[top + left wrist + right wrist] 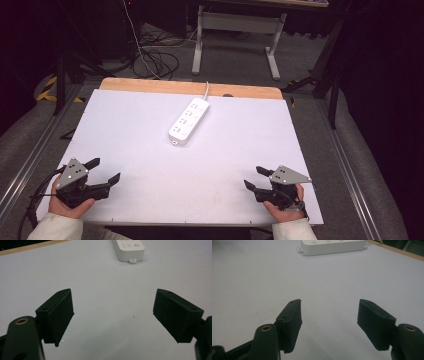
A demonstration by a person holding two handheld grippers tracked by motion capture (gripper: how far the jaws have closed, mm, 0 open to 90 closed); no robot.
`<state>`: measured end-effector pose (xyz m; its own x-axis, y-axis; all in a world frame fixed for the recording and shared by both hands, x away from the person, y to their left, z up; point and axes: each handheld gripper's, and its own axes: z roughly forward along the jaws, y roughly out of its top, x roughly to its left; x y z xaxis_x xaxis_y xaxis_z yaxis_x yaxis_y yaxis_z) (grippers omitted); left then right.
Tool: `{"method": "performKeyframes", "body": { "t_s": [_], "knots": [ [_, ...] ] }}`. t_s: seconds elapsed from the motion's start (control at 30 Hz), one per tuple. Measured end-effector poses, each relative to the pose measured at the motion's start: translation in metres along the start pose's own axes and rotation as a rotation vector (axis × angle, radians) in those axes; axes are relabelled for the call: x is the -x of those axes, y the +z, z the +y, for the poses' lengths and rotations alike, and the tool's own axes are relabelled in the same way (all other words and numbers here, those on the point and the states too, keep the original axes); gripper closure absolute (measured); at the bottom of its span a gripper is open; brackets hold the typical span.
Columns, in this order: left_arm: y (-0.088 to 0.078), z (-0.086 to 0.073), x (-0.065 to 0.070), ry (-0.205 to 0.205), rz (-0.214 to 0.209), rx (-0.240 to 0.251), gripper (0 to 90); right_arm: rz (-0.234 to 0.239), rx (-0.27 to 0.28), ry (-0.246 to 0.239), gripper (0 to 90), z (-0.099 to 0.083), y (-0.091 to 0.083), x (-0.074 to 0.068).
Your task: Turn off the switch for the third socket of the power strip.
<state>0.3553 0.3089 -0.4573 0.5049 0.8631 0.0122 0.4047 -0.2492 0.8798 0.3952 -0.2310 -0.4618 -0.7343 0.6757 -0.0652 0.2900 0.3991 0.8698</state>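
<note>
A white surface (125,150) covers most of the high view, with a strip of pale wood showing along its far edge and grey floor around it. Beyond the far edge stands the white frame of another table (235,35), and a tangle of dark cables (155,62) lies on the floor to its left.

On the surface, a little past the middle and toward the far side, lies a white power strip (189,121), set on a slant so that one end points far and right and the other near and left. Its white cord (206,89) runs off over the far edge. In the left gripper view the near end of the power strip (128,250) sits at the top, with a small tab sticking out from it; in the right gripper view its long side (333,246) lies across the top edge.

The left gripper (106,170) is held in a hand at the near left corner, low over the surface, its jaws spread wide with nothing between them (bare white shows in the gap). The right gripper (254,177) is held at the near right corner, likewise wide apart and holding nothing. Both stand well apart from the power strip, which nothing touches.
</note>
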Motion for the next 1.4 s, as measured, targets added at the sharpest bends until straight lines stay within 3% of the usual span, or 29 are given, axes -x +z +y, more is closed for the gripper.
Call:
{"method": "performKeyframes", "body": {
  "t_s": [0.3,0.6,0.97,1.17,1.4],
  "knots": [
    [0.000,0.001,0.002,0.024,0.023,-0.012,17.1,-0.003,0.000,-0.003,36.3,0.000,0.000,0.000],
    [0.000,0.002,0.002,0.011,0.014,-0.008,15.9,0.007,0.004,-0.002,35.0,0.000,-0.001,0.000],
    [0.000,0.005,0.002,0.022,0.034,-0.022,16.0,0.008,-0.001,-0.003,34.9,0.000,0.000,0.000],
    [0.000,0.012,0.002,-0.011,0.006,-0.027,14.0,0.006,-0.002,-0.003,34.9,0.000,0.000,0.000],
    [0.000,0.024,0.005,0.007,-0.007,-0.034,17.3,0.007,-0.004,-0.005,34.9,-0.001,0.001,-0.001]
  ]
}}
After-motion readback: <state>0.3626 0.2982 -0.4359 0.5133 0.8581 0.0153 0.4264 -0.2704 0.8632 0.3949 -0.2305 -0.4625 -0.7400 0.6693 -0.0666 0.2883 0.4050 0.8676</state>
